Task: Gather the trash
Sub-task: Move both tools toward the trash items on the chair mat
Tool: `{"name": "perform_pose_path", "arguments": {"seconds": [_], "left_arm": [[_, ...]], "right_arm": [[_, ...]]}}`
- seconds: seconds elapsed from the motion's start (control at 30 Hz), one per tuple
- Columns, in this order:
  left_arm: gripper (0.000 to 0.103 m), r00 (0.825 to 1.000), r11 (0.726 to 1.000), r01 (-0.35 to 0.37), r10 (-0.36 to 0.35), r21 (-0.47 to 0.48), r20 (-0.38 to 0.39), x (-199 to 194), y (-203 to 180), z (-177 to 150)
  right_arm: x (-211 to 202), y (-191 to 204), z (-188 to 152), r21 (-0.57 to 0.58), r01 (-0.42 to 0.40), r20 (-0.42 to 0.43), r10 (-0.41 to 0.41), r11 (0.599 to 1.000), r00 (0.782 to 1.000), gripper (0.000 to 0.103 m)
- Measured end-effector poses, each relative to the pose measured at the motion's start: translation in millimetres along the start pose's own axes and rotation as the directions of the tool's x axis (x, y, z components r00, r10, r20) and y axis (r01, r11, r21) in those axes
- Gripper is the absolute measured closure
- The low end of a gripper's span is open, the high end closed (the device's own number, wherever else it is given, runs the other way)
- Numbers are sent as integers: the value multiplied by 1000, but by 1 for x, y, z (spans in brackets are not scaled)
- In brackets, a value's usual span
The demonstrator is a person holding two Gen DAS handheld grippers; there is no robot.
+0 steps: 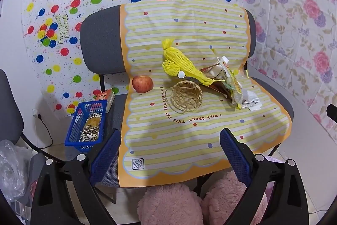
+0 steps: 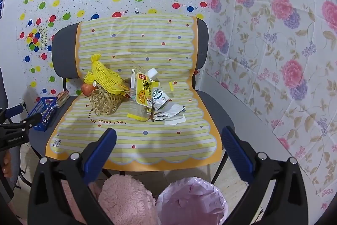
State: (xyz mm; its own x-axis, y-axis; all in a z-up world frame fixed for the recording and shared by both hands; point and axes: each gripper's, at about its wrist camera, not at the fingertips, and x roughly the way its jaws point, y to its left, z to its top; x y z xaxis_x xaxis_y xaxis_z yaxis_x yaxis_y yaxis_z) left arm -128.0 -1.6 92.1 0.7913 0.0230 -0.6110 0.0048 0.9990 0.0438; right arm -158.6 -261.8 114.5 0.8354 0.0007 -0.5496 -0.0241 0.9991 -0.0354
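A pile of trash lies on the striped yellow cloth (image 1: 189, 136) over the chair seat: a yellow foam fruit net (image 1: 183, 64) (image 2: 105, 77), a yellow snack wrapper (image 2: 143, 92) (image 1: 233, 83), a crushed white carton (image 2: 160, 98) and torn white paper (image 2: 174, 113) (image 1: 252, 101). A bin lined with a pink bag (image 2: 191, 201) stands on the floor in front of the chair. My left gripper (image 1: 170, 147) is open and empty above the seat's front. My right gripper (image 2: 168, 144) is open and empty, well short of the pile.
A small wicker basket (image 1: 186, 95) (image 2: 105, 101) and a red apple (image 1: 142, 83) sit on the cloth left of the trash. A blue basket (image 1: 86, 125) holding seed shells stands at the left. Pink fluffy slippers (image 1: 172, 204) show below.
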Motion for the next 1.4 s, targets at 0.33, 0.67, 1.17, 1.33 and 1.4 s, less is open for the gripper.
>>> {"name": "perform_pose_path", "arguments": {"seconds": [0.33,0.67,1.17,1.33,1.4], "left_arm": [[9,1000,1000,-1,1,-4,-1,1,-1,1],[9,1000,1000,-2,2,-1,-5,1,-3,0],[9,1000,1000,-1,1,-2,-3,1,-3,-3],[9,1000,1000,-2,2,-5,-4,0,1,-4],[9,1000,1000,-2,2,-4,-4,0,1,-4]], "right_arm": [[1,0,1,-2,-14,8,14,1000,1000,6],[3,3,0,-15,-12,-6,12,1000,1000,6],[7,3,0,-18,-12,-47,11,1000,999,6],[8,5,-3,-26,-7,-37,6,1000,999,6],[9,4,-2,-30,-2,-58,0,1000,998,6]]}}
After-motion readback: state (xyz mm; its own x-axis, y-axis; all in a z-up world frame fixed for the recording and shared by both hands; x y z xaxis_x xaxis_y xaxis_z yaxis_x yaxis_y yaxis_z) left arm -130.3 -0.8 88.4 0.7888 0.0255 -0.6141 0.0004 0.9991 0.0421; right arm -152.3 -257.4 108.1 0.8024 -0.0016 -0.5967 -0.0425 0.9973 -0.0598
